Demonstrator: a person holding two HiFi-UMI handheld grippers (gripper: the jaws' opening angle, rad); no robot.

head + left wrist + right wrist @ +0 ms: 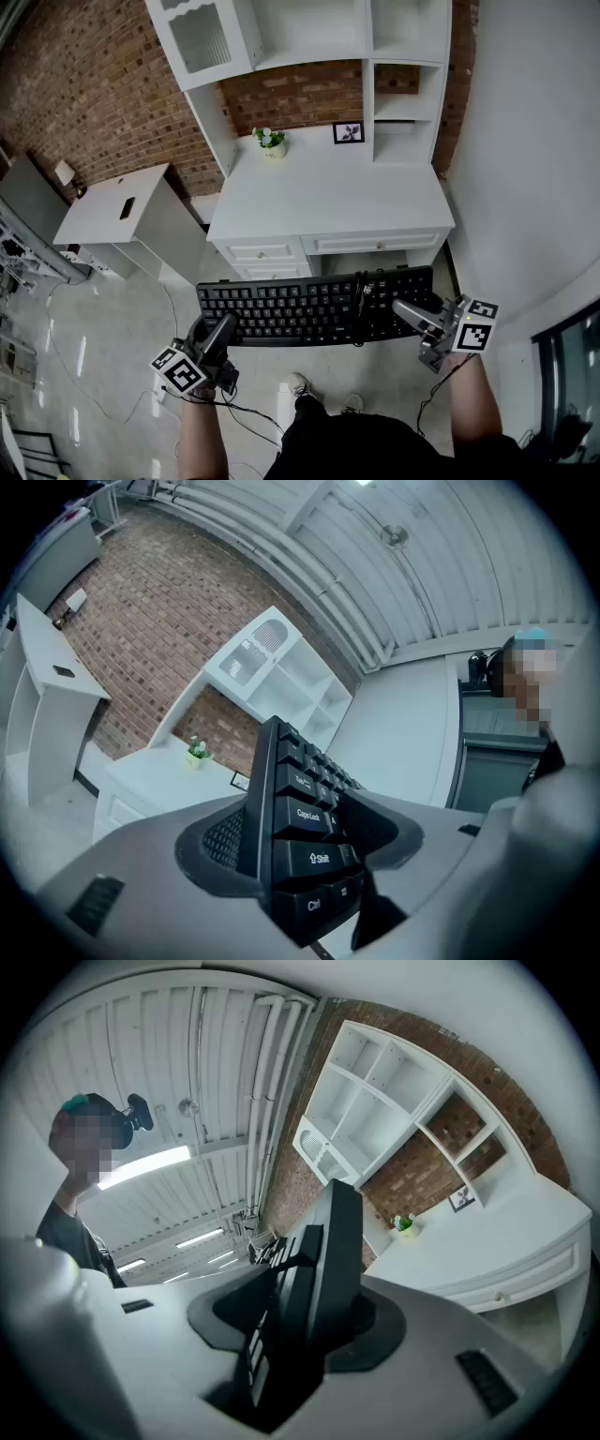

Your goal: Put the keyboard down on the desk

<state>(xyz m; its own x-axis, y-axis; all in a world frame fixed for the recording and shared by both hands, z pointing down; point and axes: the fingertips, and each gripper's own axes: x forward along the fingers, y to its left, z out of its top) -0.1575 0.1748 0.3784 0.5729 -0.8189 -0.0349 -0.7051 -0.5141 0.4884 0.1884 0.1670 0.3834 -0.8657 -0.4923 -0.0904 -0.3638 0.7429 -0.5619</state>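
Black pads of my left claw were clamped on the left end of the long black plastic keyboard, with the Caps Lock, Shift and Ctrl keys standing between the jaws. My right claw gripped the right end in the same way, its jaws closed on the board's edge. Between the two claws the keyboard hung level in the air, keys up, over the pale shiny floor. It sat on the near side of the white wooden desk and did not touch it. The desk top lay just beyond, with two shallow drawers in its front. At its far edge stood a small potted green plant and a little dark-framed picture, under white open shelves against a red brick wall. A low white cabinet stood to the left.
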